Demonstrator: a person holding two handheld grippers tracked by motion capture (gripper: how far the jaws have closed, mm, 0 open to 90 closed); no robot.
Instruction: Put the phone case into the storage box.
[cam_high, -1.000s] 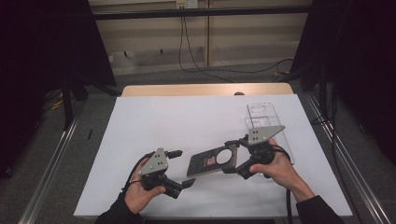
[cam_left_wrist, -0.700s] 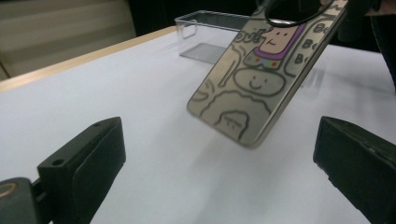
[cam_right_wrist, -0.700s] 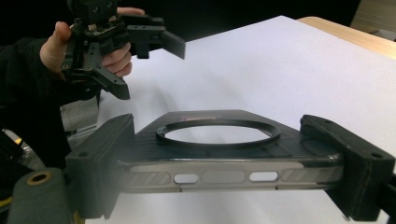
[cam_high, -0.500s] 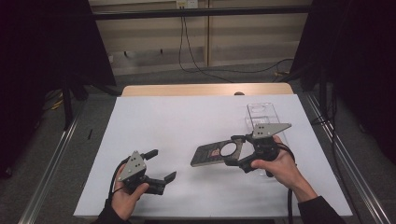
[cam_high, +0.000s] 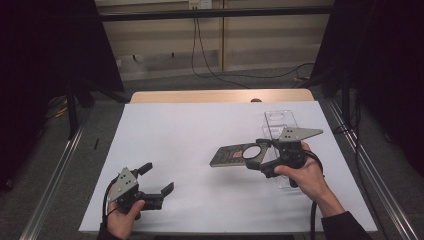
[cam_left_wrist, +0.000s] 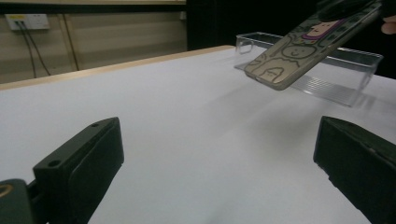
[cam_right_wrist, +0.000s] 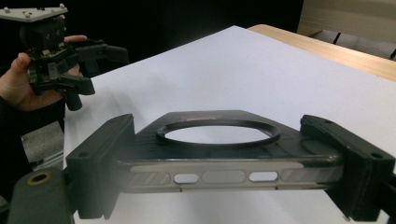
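A dark phone case (cam_high: 230, 156) with a round ring and a cartoon print on its underside (cam_left_wrist: 299, 46) hangs tilted above the white table (cam_high: 200, 130). My right gripper (cam_high: 258, 155) is shut on the case's end; in the right gripper view both jaws press its edges (cam_right_wrist: 219, 161). My left gripper (cam_high: 156, 178) is held near the front left edge, open with nothing between its jaws (cam_left_wrist: 219, 154). It is well apart from the case, and its hand appears in the right gripper view (cam_right_wrist: 88, 65).
A clear plastic stand (cam_high: 280, 122) sits on the table at the right, just behind the right hand (cam_left_wrist: 336, 70). A wooden strip (cam_high: 220, 96) borders the far edge. Metal rails run along both sides.
My left gripper has drawn back to the left and toward the front edge, away from the phone case. The right gripper holds the case at nearly the same place.
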